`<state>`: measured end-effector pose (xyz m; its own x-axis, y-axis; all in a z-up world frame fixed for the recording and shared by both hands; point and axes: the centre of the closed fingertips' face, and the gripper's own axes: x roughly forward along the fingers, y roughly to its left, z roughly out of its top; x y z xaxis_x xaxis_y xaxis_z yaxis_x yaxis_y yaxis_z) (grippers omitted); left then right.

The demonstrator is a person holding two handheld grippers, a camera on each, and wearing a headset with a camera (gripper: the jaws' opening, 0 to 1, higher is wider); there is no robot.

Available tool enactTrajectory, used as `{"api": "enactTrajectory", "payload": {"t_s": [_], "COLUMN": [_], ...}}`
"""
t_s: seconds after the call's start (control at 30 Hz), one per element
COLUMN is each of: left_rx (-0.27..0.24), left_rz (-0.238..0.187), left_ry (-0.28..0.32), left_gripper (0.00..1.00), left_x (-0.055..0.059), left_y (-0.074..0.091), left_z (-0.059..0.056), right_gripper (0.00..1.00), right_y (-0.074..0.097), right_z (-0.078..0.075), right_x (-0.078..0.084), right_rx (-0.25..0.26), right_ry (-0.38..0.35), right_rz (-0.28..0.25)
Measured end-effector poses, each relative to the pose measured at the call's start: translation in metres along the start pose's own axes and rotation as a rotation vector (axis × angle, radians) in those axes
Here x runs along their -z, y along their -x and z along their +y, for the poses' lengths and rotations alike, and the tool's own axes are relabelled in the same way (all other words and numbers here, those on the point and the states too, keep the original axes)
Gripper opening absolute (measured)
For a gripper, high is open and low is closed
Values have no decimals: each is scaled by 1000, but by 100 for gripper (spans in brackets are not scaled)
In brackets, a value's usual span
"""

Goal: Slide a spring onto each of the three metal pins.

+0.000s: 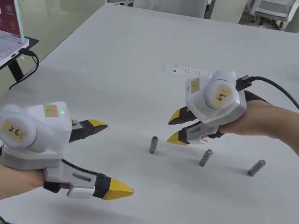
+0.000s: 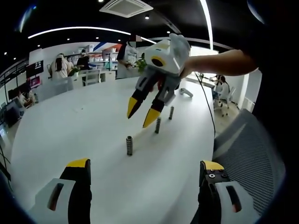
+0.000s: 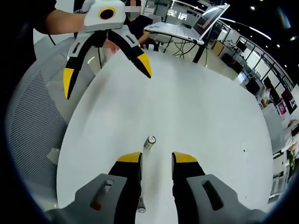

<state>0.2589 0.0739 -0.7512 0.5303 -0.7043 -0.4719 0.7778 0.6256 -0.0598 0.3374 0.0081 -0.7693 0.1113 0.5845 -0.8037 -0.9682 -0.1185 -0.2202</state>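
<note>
Closest to the camera, the white-bodied left gripper with yellow-tipped black jaws (image 1: 112,157) is held at the near left, its jaws spread wide and empty. Three small grey metal coil springs stand on the white table (image 1: 117,70): the left spring (image 1: 153,144), the middle spring (image 1: 206,157) and the right spring (image 1: 256,168) (any pin inside them is hidden). The matching right gripper (image 1: 173,128) hovers with its tips just beyond the left and middle springs, jaws narrowly parted, holding nothing. In the right gripper view, the left spring (image 3: 149,142) stands just ahead of the gap between the tips, untouched.
</note>
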Motion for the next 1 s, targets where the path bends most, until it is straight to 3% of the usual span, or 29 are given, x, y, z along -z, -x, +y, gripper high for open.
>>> {"api": "enactTrajectory", "payload": {"t_s": [0.43, 0.83, 1.0], "left_rx": [21, 28, 35], "left_rz": [12, 33, 41], "left_ry": [-18, -34, -43], "left_gripper": [93, 92, 92], "left_x": [-3, -1, -2], "left_y": [-10, -18, -21], "left_z": [-5, -11, -13], "right_gripper": [29, 36, 37], "right_y": [24, 40, 51], "right_z": [9, 29, 34], "right_x": [9, 35, 40], "right_rx": [46, 107, 137], "right_ry": [-68, -189, -236], "right_rz": [-56, -119, -170]}}
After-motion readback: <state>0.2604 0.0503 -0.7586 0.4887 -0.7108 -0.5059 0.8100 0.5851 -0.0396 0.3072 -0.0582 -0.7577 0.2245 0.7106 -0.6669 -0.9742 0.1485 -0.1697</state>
